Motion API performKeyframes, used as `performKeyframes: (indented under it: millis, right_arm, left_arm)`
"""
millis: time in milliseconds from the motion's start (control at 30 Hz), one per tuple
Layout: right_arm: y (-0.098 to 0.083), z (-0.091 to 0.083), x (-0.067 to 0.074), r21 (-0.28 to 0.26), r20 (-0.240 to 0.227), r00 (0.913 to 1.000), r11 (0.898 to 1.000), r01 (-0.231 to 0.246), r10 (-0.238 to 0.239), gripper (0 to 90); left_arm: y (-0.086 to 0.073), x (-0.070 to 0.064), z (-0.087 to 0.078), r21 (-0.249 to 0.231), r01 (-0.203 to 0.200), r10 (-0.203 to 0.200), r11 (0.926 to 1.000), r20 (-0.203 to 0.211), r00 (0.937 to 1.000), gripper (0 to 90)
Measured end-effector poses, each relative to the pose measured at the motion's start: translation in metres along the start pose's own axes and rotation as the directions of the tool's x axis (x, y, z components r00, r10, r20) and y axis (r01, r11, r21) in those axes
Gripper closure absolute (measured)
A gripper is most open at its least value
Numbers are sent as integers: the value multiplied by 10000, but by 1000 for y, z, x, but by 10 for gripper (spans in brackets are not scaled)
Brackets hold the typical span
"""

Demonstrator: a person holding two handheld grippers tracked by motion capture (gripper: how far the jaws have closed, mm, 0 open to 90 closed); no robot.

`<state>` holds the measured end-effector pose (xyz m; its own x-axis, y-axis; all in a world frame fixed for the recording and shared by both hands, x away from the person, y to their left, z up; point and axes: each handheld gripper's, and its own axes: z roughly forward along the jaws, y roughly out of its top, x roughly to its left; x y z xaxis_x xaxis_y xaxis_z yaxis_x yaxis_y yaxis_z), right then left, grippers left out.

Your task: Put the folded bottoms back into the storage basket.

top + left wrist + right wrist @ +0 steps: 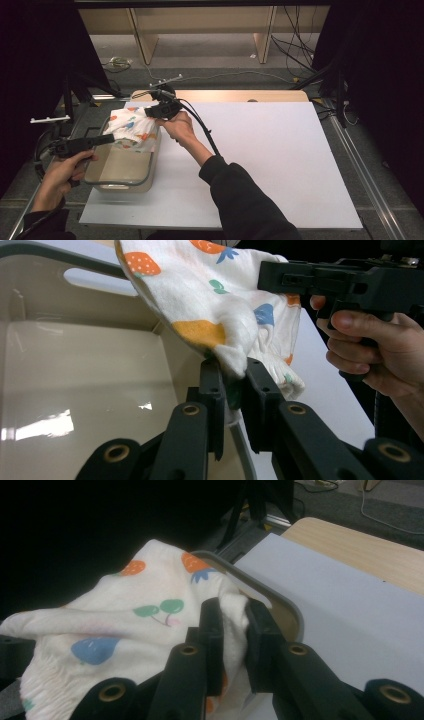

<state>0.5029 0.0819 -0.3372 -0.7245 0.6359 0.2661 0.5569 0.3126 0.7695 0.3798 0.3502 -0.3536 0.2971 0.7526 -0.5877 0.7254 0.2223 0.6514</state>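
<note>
A white cloth (131, 129) printed with coloured fruit hangs over the far end of a clear plastic bin (120, 172) at the left of the white board. My left gripper (111, 138) is shut on the cloth's near edge, level over the bin. My right gripper (152, 111) is shut on the cloth's far right corner. In the left gripper view the jaws (234, 375) pinch a bunched fold of the cloth (210, 295) above the bin's floor (75, 380). In the right gripper view the jaws (232, 615) clamp the cloth (125, 615) beside the bin's rim (272, 597).
The white board (260, 150) lies on a wooden table (240, 95) and stretches bare to the right of the bin. Black stands and cables (300, 55) ring the table at the back and sides. The person's right forearm (220, 175) crosses the board's front.
</note>
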Motion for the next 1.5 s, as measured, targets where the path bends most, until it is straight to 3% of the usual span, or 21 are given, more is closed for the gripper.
performKeyframes:
  millis: [567,1500]
  right_arm:
    - [-4,20,12,208,-56,10000,9998,8,-7,805]
    - [-27,44,11,583,128,9998,9982,-160,153,800]
  left_arm:
    - [-2,14,-11,131,138,-133,9998,-330,9994,804]
    - [-11,29,2,966,313,-227,9948,-892,9958,803]
